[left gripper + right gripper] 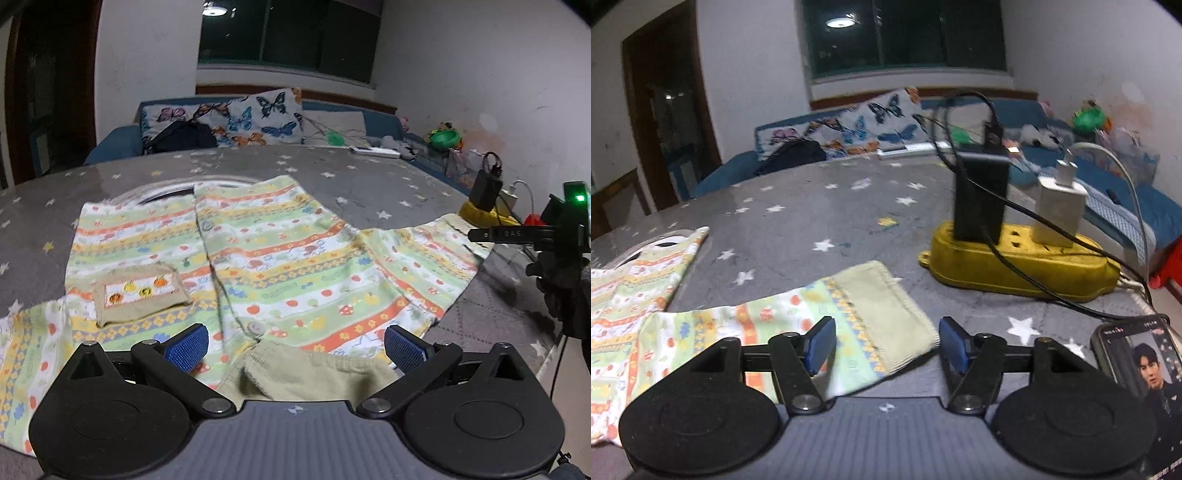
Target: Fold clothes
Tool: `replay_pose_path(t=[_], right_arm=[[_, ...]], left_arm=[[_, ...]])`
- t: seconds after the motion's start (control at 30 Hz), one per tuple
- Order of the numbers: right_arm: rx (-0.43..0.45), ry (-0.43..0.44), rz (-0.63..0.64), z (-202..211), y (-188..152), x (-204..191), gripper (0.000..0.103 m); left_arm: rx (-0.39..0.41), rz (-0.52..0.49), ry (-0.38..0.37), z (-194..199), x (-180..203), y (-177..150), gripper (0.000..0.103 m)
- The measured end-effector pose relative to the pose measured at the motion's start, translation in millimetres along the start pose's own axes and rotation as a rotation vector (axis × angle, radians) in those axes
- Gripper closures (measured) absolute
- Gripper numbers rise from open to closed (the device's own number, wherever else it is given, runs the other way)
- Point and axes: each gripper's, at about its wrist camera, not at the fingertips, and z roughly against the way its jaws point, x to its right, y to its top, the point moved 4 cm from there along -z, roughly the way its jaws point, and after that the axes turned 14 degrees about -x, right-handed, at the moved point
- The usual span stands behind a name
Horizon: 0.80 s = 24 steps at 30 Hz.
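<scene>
shirt (280, 258): green-orange-yellow stripes | tablecloth (369, 177): grey, stars | power strip (1015, 266): yellow

Left gripper (295, 345) with black round discs, black link arms with silver screws, blue ribbed pads (186, 347), grey ribbed body with small cross mark, right gripper (884, 347) the same build and colours

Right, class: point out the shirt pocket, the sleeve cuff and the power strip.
pocket (142, 295): left wrist view, on its fruit-embroidered band.
cuff (886, 310): right wrist view, on the plain green end.
power strip (1015, 266): right wrist view, on its yellow side.
</scene>
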Motion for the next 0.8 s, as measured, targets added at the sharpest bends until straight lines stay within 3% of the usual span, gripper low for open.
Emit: replay_pose_path(t=[0.27, 0.33, 0.8], right_arm=[[0.036, -0.007, 0.076, 10, -5, -26, 0.028], [0.045, -0.008, 0.096, 13, -6, -32, 0.021], [0.004, 0.039, 0.172, 3, -8, -67, 0.002]], left_arm=[[0.008, 0.085, 0.042, 7, -23, -9, 0.000], [0.011, 0.108, 0.058, 10, -30, -9, 0.000], [-0.051, 0.301, 0.211, 3, -69, -4, 0.000]])
